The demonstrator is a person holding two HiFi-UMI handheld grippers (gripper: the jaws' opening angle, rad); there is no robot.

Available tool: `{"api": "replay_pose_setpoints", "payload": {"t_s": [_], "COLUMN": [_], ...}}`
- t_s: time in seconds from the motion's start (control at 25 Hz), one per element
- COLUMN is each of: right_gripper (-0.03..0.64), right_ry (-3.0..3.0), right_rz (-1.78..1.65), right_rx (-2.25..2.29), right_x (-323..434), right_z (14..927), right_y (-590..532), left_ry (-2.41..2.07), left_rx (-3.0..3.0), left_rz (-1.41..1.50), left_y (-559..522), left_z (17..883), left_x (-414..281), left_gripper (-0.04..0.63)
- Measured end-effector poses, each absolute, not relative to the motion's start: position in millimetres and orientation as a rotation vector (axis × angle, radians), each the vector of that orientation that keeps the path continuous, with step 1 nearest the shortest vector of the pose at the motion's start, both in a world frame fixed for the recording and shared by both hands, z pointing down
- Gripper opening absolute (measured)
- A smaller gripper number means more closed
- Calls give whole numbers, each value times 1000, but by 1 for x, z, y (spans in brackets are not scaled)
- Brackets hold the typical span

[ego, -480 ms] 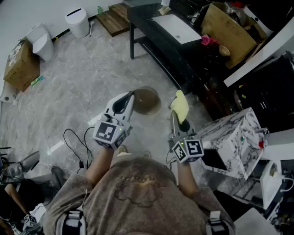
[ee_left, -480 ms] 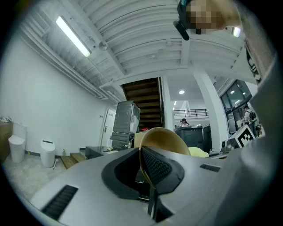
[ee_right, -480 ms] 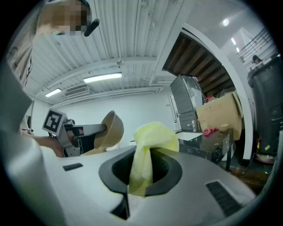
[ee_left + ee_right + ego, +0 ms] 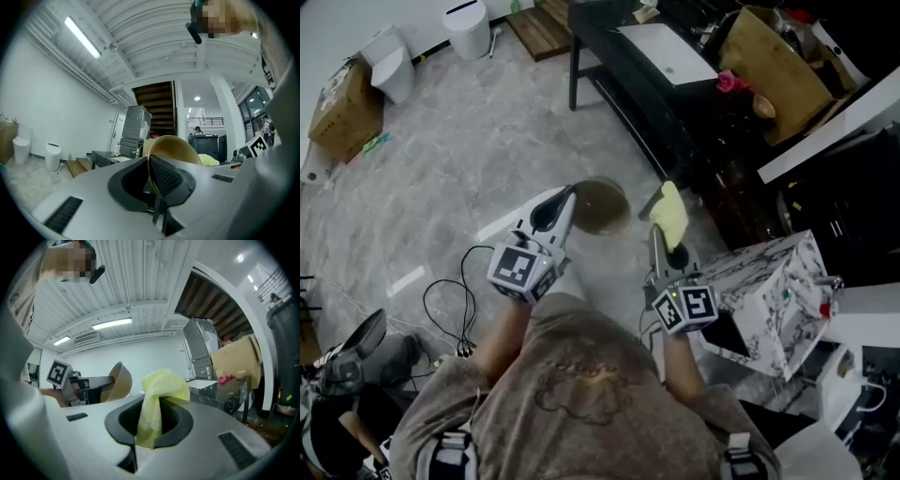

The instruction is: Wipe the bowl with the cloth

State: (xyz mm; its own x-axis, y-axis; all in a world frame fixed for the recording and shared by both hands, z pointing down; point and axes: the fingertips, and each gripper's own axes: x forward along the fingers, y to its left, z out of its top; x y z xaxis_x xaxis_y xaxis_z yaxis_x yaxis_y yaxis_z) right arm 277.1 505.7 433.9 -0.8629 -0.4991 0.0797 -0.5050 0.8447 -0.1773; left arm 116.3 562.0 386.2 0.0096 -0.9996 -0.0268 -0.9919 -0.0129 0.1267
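Head view: bowl (image 4: pixel 600 206) held mid-air over floor (image 4: pixel 469 141), rim clamped by fingers of left gripper (image 4: pixel 569 195). Yellow cloth (image 4: pixel 670 214) just beside it, pinched tight by fingers of right gripper (image 4: pixel 662 234). Half a second on, little changed: cloth and bowl remain apart, both grips unchanged. Wiping judged not yet begun.

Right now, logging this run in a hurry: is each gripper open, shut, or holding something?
Left gripper: shut on the rim of the round tan bowl.
Right gripper: shut on the crumpled yellow cloth.
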Motion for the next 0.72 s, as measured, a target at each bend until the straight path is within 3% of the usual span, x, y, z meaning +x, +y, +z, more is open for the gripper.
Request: {"api": "replay_pose_setpoints", "payload": {"t_s": [0.72], "right_gripper": [26], "right_ry": [-2987], "right_rz": [257], "right_rx": [886], "right_x": [215], "right_z": [438], "right_y": [361], "left_ry": [-2103], "left_rx": [2256], "left_rz": [-189], "left_y": [410], "left_z": [397], "left_x": [50], "left_gripper": [25]}}
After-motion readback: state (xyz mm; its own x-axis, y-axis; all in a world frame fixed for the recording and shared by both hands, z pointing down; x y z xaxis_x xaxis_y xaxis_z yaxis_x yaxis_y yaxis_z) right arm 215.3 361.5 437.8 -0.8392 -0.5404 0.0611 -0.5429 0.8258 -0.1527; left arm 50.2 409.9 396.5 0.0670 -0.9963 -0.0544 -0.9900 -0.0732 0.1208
